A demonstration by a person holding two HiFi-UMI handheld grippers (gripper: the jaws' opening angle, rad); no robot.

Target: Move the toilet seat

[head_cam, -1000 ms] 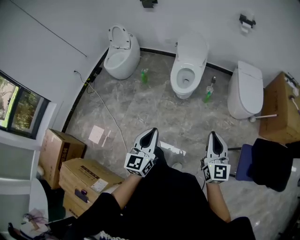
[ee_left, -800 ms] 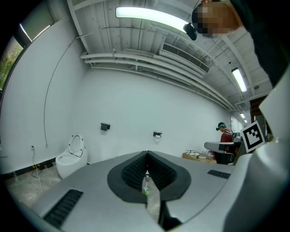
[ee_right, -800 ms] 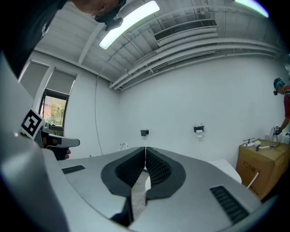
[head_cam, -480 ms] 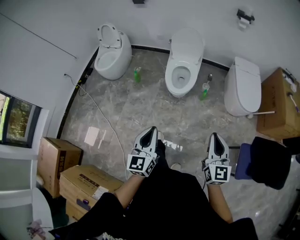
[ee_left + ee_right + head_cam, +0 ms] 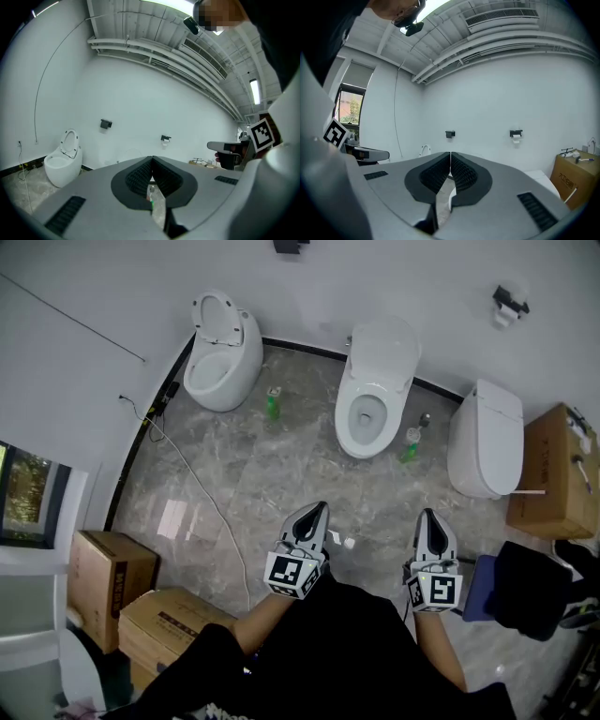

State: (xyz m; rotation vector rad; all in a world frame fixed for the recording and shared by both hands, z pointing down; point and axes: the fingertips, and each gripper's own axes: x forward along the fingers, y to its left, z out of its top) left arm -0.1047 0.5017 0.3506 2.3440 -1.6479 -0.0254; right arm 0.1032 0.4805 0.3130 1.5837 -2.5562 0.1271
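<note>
Three white toilets stand along the far wall in the head view. The left toilet (image 5: 222, 357) has its seat (image 5: 214, 317) raised; it also shows in the left gripper view as the left toilet (image 5: 61, 163). The middle toilet (image 5: 372, 401) has its lid up and its seat ring down. The right toilet (image 5: 487, 437) is closed. My left gripper (image 5: 315, 516) and right gripper (image 5: 429, 521) are held out in front of my body, well short of the toilets. Both are shut with nothing between the pads, as the left gripper (image 5: 151, 160) and right gripper (image 5: 450, 153) show in their own views.
Green bottles (image 5: 272, 404) (image 5: 410, 442) stand on the marble floor beside the middle toilet. A cable (image 5: 202, 493) runs across the floor. Cardboard boxes (image 5: 108, 573) sit at the left; another box (image 5: 553, 470) and a dark bundle (image 5: 530, 582) at the right. A paper holder (image 5: 515, 134) hangs on the wall.
The head view has shifted, and the toilets now sit slightly lower and to the right in it. The left gripper has edged right. Both grippers stay shut.
</note>
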